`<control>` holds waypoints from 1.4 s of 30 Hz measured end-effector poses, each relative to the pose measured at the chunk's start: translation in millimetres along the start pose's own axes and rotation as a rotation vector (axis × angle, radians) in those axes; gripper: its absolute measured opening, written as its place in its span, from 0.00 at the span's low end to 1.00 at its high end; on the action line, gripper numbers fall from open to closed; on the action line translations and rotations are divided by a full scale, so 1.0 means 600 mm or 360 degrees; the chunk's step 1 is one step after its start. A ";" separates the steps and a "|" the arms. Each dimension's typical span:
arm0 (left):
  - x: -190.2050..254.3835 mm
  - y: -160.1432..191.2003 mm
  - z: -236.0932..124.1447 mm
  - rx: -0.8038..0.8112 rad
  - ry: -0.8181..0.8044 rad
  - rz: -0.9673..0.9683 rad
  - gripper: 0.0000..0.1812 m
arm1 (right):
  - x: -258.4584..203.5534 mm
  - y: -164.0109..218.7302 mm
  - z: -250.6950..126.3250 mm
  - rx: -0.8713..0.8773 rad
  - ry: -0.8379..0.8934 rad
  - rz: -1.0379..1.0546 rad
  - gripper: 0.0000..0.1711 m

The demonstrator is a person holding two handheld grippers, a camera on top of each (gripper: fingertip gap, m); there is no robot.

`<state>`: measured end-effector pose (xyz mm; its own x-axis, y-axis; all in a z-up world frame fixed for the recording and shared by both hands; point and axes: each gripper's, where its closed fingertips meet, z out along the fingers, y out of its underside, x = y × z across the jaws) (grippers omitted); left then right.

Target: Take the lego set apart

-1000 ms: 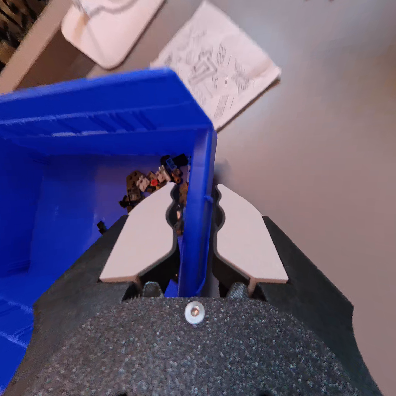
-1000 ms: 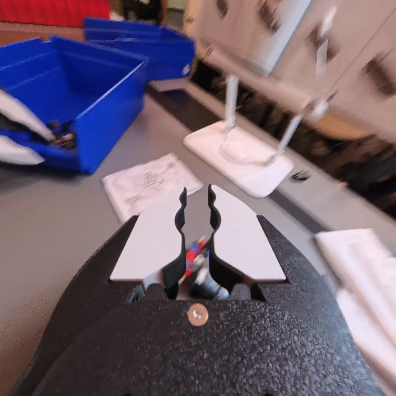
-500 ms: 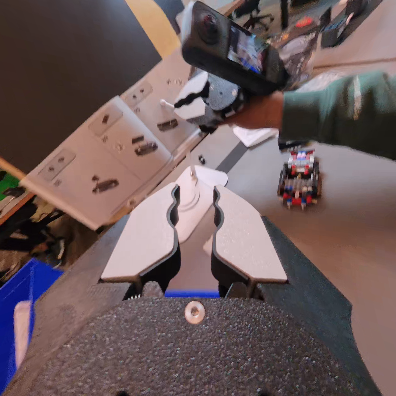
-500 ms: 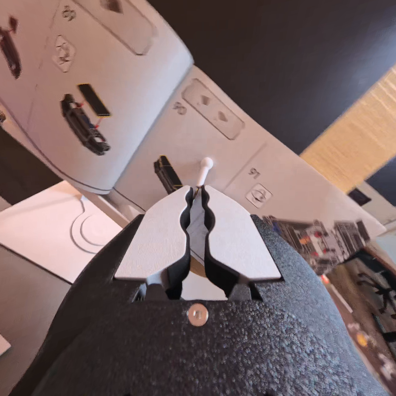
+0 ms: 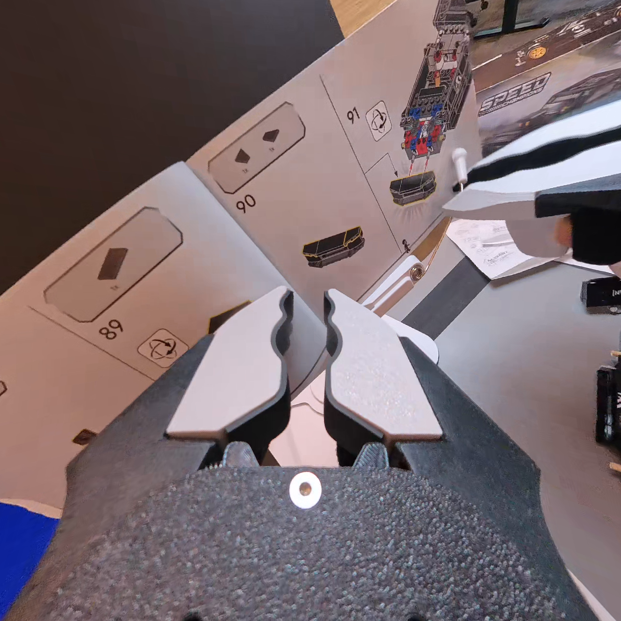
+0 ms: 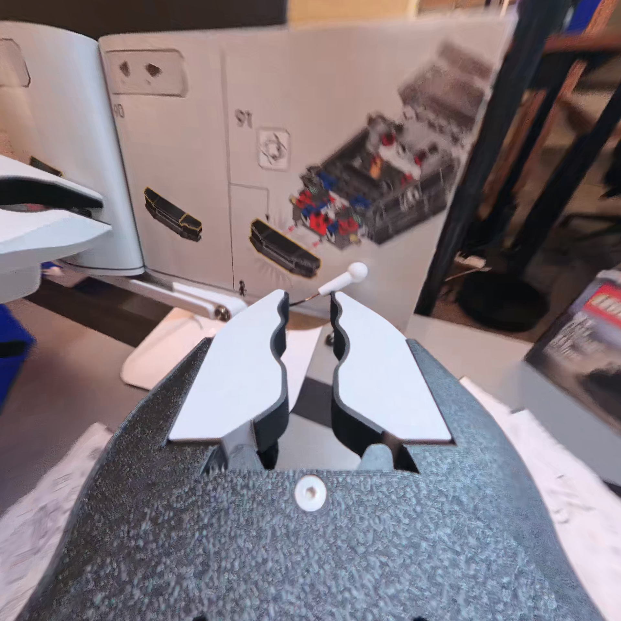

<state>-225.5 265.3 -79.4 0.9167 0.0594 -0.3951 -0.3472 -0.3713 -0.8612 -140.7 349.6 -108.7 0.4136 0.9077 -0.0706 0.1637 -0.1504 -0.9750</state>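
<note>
Grey table (image 6: 67, 386), propped instruction booklet (image 5: 302, 188) before both part-open, empty tools (image 5: 307, 299) (image 6: 309, 299).

A grey tabletop (image 5: 524, 336) fills the lower ground, crossed by a darker grey strip (image 5: 440, 299) that runs beside the white base of a book stand (image 6: 161, 349). Behind the stand's open instruction booklet (image 6: 188, 141), the wall is a dark, near-black panel (image 5: 117, 84), and next to it a pale wood-toned surface (image 5: 363, 10) shows at the top. To the right of the booklet, black metal legs (image 6: 497, 141) of some frame or furniture slant down to a dim floor, with a brown wooden surface (image 6: 584, 43) above them. The light is soft and even.
</note>
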 end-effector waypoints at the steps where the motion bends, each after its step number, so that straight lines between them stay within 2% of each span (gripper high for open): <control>1: 0.001 0.001 -0.001 0.0007 0.0018 0.0000 0.10 | 0.001 0.012 -0.004 -0.0016 -0.0041 0.0102 0.15; 3: 0.005 0.002 -0.002 0.0028 0.0061 0.0010 0.11 | 0.005 0.029 -0.013 -0.0017 -0.0075 0.0258 0.18; 4: 0.007 0.004 -0.001 0.0027 0.0082 0.0017 0.12 | 0.016 0.038 -0.019 -0.0028 -0.0024 0.0266 0.15; 7: 0.014 0.013 -0.002 0.0027 0.0159 0.0010 0.12 | 0.043 0.042 -0.046 0.0025 0.0094 0.0257 0.17; 9: 0.012 0.016 -0.008 0.0044 0.0164 0.0013 0.12 | 0.039 0.015 -0.069 0.0144 0.0143 0.0128 0.17; 12: 0.007 0.022 -0.016 0.0070 0.0174 -0.0021 0.12 | -0.024 -0.036 -0.077 0.0221 0.0083 -0.0210 0.19; 16: -0.011 0.037 -0.035 0.0073 0.0166 -0.0073 0.12 | -0.139 -0.083 -0.037 0.0201 -0.0040 -0.0589 0.26; 19: -0.041 0.062 -0.056 0.0048 0.0109 -0.0102 0.12 | -0.212 -0.106 0.013 0.0172 -0.0077 -0.0719 0.28; 21: -0.064 0.081 -0.072 0.0026 0.0074 -0.0150 0.12 | -0.237 -0.115 0.051 0.0125 -0.0015 -0.0748 0.30; 24: -0.100 0.111 -0.093 -0.0013 0.0013 -0.0215 0.12 | -0.245 -0.125 0.101 0.0097 0.0200 -0.0853 0.42; 26: -0.120 0.126 -0.105 -0.0028 -0.0014 -0.0264 0.12 | -0.241 -0.129 0.120 0.0111 0.0348 -0.0914 0.43; 29: -0.146 0.136 -0.123 -0.0015 -0.0049 -0.0327 0.12 | -0.230 -0.134 0.117 0.0180 0.0443 -0.0964 0.35; 32: -0.167 0.139 -0.136 0.0014 -0.0083 -0.0347 0.12 | -0.215 -0.135 0.102 0.0246 0.0370 -0.0904 0.23; 37: -0.169 0.111 -0.138 0.0147 -0.0044 -0.0399 0.15 | -0.201 -0.128 0.087 0.0264 0.0109 -0.0746 0.20; 42: -0.158 0.100 -0.121 0.0111 -0.0038 -0.0382 0.23 | -0.201 -0.121 0.077 0.0280 -0.0063 -0.0734 0.18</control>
<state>-318.8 170.1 -70.6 0.9700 0.1601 -0.1831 -0.1334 -0.2790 -0.9510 -243.6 269.3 -39.0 0.2987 0.8788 0.3720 0.1668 0.3357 -0.9271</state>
